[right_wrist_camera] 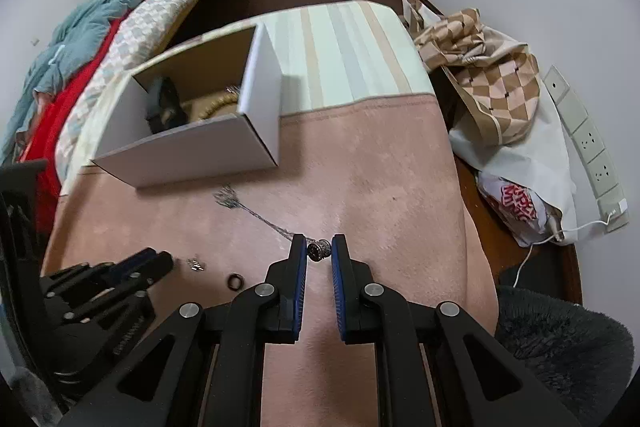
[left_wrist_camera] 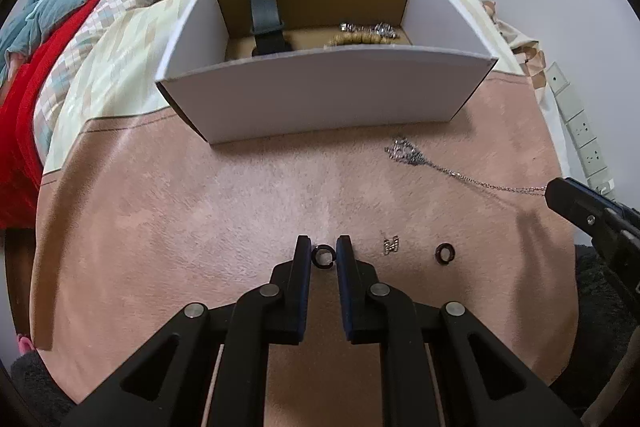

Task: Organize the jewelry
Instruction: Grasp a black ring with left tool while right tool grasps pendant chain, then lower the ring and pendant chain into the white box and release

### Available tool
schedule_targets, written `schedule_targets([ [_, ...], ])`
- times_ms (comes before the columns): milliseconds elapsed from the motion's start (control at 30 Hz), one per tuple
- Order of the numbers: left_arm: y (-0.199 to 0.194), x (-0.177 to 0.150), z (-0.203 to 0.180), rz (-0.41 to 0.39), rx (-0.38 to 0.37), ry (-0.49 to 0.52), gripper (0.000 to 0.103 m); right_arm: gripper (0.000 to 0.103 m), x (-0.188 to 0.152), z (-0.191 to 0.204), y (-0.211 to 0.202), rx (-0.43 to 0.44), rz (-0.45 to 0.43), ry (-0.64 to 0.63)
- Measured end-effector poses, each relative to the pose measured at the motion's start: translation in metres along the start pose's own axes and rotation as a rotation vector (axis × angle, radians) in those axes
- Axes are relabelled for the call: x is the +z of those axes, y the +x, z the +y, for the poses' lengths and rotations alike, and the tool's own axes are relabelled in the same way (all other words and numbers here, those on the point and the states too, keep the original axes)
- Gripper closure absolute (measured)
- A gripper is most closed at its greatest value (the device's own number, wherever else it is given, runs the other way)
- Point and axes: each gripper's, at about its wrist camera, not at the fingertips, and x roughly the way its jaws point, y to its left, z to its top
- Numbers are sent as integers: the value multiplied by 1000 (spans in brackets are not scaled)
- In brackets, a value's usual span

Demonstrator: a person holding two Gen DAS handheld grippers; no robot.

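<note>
Left wrist: left gripper straddles dark ring on tabletop, jaws not yet clenched. Box ahead.
Right wrist: right gripper brackets necklace clasp end, contact unclear. Step: picking. Next: clench, lift, carry to box.

A table carries an open box at its far side. Inside the box, a watch stands at the left and a bracelet lies at the right. In front of the box, toward the right, a necklace lies on the table, its chain running right to the right hand-held gripper. Nearer the front edge, three small pieces lie in a row: a ring between the fingertips of the left hand-held gripper, an earring to its right, then another ring. A bed lies left of the table; bags sit to its right.
</note>
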Motion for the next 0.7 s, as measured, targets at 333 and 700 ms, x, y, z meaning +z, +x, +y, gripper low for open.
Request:
schedule_targets([
  [333,-66,29,19,-114,-51,-27,93,90,39,22,-59,105,-91,-42],
  [700,-129,96,51,-225,-116,-61,93,90,105,53,-124,170,-224,-113],
])
